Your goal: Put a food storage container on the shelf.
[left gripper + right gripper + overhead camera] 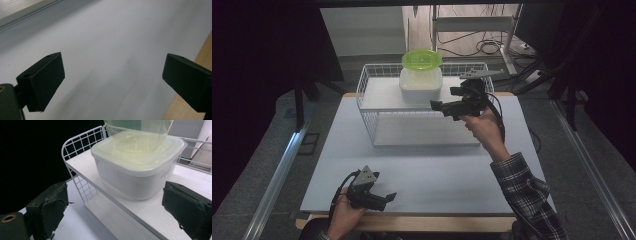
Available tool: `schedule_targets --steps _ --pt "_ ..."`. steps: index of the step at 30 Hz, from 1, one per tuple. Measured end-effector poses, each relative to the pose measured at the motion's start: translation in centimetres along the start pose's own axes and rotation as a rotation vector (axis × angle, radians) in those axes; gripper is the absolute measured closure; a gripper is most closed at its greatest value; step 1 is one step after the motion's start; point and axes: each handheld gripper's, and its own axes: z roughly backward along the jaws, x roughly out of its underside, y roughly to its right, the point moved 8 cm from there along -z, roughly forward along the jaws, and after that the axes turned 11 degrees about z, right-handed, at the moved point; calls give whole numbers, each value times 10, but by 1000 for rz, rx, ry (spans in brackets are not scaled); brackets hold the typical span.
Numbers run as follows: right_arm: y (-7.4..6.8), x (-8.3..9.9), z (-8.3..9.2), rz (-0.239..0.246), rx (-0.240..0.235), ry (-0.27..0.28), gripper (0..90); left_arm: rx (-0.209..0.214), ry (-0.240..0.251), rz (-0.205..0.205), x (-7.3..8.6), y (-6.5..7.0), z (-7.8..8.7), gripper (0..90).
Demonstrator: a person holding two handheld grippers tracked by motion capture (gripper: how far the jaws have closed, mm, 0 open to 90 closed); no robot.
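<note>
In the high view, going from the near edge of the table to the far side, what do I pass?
Left claw → right claw → white box on the wire shelf → green-lidded tub stacked on the box.

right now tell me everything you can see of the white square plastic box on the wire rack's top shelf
The white square plastic box has rounded corners and a translucent, pale lid shut on top. It sits upright on the white wire rack's top shelf, with a green-lidded clear container stacked on it. The right gripper, jaws open, faces it without touching.
</note>
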Motion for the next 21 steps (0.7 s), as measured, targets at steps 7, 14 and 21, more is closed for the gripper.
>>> schedule_targets --steps 7,14,21 --pt "-2 9 -2 10 -4 4 68 2 1 -1 0 0 0 38" --pt "-1 24 -5 31 2 -9 54 3 -1 -2 0 0 -1 39" --pt "0 37 -6 70 13 -17 39 1 -8 -7 1 0 -1 39"
